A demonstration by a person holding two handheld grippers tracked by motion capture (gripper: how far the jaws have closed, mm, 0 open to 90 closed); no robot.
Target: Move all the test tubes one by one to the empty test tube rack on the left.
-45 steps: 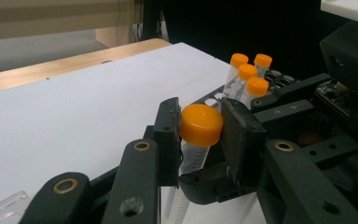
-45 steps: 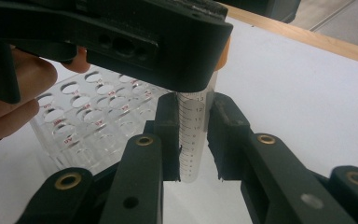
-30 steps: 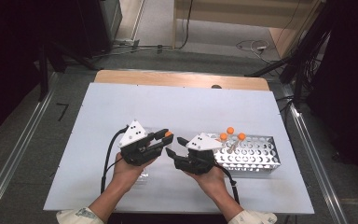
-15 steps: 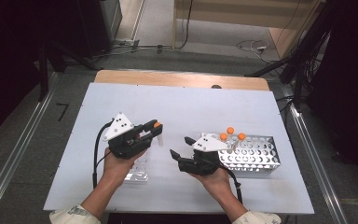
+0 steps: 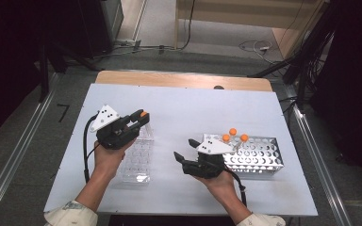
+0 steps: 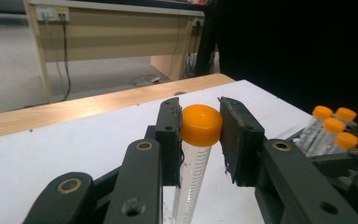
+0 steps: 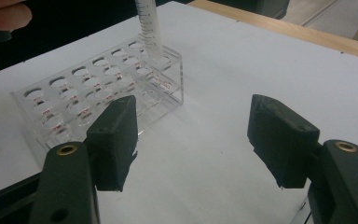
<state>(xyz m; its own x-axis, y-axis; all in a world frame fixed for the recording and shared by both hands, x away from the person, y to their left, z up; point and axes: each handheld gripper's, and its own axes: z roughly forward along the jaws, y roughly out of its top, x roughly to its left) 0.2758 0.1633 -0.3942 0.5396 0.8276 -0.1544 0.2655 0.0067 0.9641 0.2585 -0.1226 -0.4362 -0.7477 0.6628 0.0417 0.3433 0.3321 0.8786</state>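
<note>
The left gripper (image 5: 140, 117) is clamped on the orange cap (image 6: 200, 124) of a clear plastic tube (image 6: 190, 179), its two jaws pressing the cap from either side so that the marked body hangs straight down below them. Gripping at the cap makes sense: it leaves the whole length of the tube free to slide into a hole. From above, the gripper holds the tube over the far end of the clear rack (image 5: 136, 162) that lies on the white table (image 5: 188, 103) in front of the person's left hand (image 5: 107, 159). In the right gripper view the foot of the tube (image 7: 150, 28) appears to sit in or just over a hole at the rack's (image 7: 98, 100) far corner, though I cannot tell whether it has gone in. The right gripper (image 5: 183, 149) holds nothing; its jaws have just been opening and now stand well apart over bare table, between the two racks. It waits beside the metal rack (image 5: 254, 157), where three more orange-capped tubes (image 5: 233, 135) stand at the far left corner, close to that hand, probably so the next one can be picked without a long reach. The metal rack looks like the supply and the clear one, otherwise empty, the destination, set side by side so each hand has its own station.
</note>
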